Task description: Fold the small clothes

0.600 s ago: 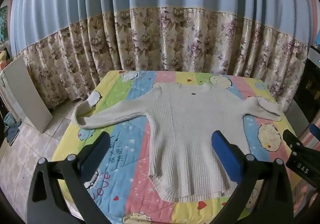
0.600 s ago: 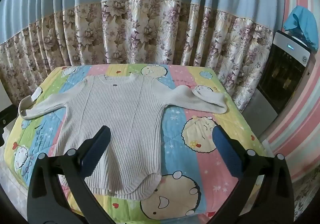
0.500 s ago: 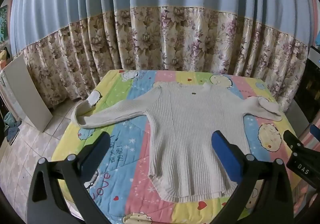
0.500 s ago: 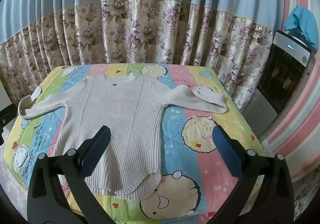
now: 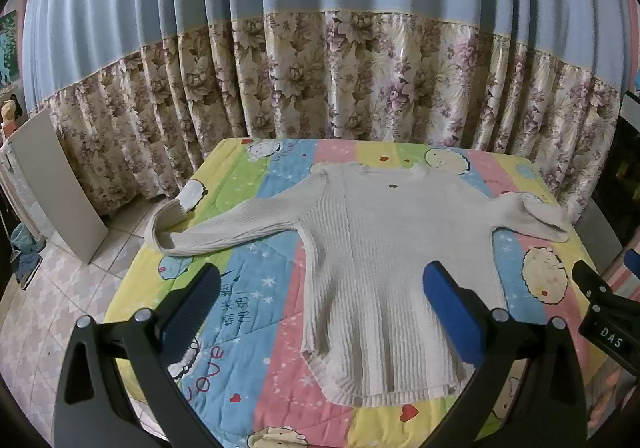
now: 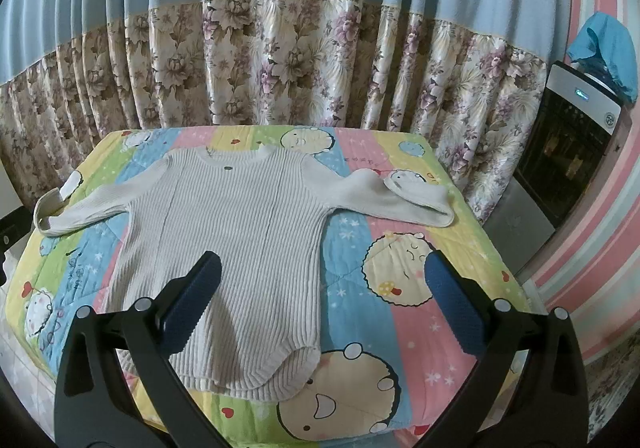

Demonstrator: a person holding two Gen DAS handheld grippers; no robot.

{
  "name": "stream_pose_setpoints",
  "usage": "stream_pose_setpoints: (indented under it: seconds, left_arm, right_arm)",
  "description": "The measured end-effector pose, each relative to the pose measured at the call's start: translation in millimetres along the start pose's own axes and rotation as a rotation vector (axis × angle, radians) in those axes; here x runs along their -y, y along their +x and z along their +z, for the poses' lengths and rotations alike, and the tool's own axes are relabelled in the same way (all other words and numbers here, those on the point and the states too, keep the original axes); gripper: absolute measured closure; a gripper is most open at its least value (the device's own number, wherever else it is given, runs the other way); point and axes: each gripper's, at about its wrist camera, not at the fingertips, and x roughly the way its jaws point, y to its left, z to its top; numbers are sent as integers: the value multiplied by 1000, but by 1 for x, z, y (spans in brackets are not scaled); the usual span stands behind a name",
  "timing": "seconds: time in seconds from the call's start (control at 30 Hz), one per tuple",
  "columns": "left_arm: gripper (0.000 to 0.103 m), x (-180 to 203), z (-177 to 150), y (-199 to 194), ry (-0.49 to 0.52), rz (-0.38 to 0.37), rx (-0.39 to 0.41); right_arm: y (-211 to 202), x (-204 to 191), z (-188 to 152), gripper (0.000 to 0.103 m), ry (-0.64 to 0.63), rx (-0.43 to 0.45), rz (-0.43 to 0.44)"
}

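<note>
A cream ribbed sweater [image 5: 384,248] [image 6: 240,240] lies flat on a colourful cartoon quilt [image 5: 256,328] [image 6: 400,308], both sleeves spread out sideways and the hem nearest me. Its left cuff [image 5: 164,228] hangs near the quilt's left edge. The right sleeve [image 6: 400,196] ends close to the right edge. My left gripper [image 5: 320,296] hovers open above the hem's left part, nothing between its blue pads. My right gripper [image 6: 324,292] is open too, above the hem's right side. The right gripper's black body [image 5: 604,312] shows at the left wrist view's right edge.
Floral and blue curtains [image 5: 320,88] hang close behind the quilt-covered table. A white board [image 5: 52,184] leans at the left over a tiled floor [image 5: 32,328]. A black appliance [image 6: 568,152] with a blue cloth on top stands at the right by a striped wall.
</note>
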Motion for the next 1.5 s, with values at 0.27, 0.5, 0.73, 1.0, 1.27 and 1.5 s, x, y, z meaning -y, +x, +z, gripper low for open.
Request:
stream_pose_setpoints:
  seconds: [0.27, 0.5, 0.73, 1.0, 1.27, 1.5]
  left_arm:
    - [2, -5, -4, 6, -3, 6, -3]
    - [2, -7, -7, 9, -1, 16, -2]
    - [2, -8, -5, 8, 0, 19, -2]
    - [2, -9, -5, 8, 0, 17, -5]
    - [2, -7, -3, 8, 3, 18, -5]
    - [2, -7, -2, 8, 2, 19, -7]
  right_arm:
    - [7, 1, -1, 3, -3, -1, 1]
    - [6, -3, -2, 3, -5, -1, -1]
    - [6, -3, -2, 3, -7, -2, 0]
    - [6, -3, -2, 3, -6, -2, -1]
    - [6, -3, -2, 3, -7, -1, -4]
    - [6, -2, -2, 3, -9, -2, -3]
